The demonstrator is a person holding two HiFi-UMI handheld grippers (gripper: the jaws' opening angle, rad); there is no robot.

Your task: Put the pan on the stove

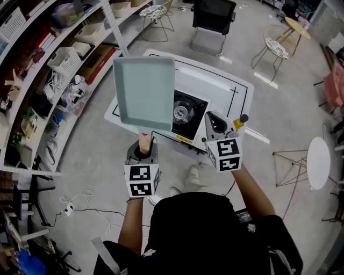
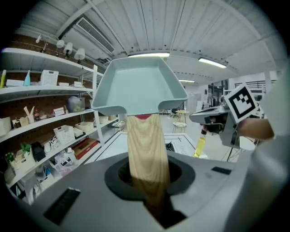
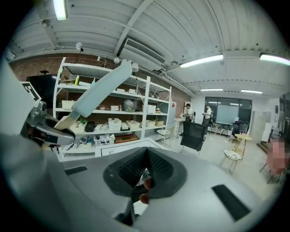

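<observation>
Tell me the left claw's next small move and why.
Probably carry the pale teal square pan rightward and down onto the black gas stove: the left claw grips its wooden handle, holding it raised and overlapping only the stove's left edge.

We count one pan [image 1: 144, 92], square and pale teal, and one stove [image 1: 185, 114] with a single burner, on one white table [image 1: 215, 80]. There are two grippers, the left gripper [image 1: 144, 147] and the right gripper [image 1: 216, 124], each bearing one marker cube. Near the right one we count one yellow bottle [image 2: 200, 146]. Far off we find one black chair [image 1: 214, 19] and two wire stools, a left stool [image 1: 156, 13] and a right stool [image 1: 274, 47]. Far right stands one round wooden table [image 1: 297, 26], and nearer on the right one round white table [image 1: 318, 161]. One shelf unit [image 1: 64, 59] lines the left. Two people are far away, one person [image 3: 188, 111] beside another person [image 3: 208, 112].
</observation>
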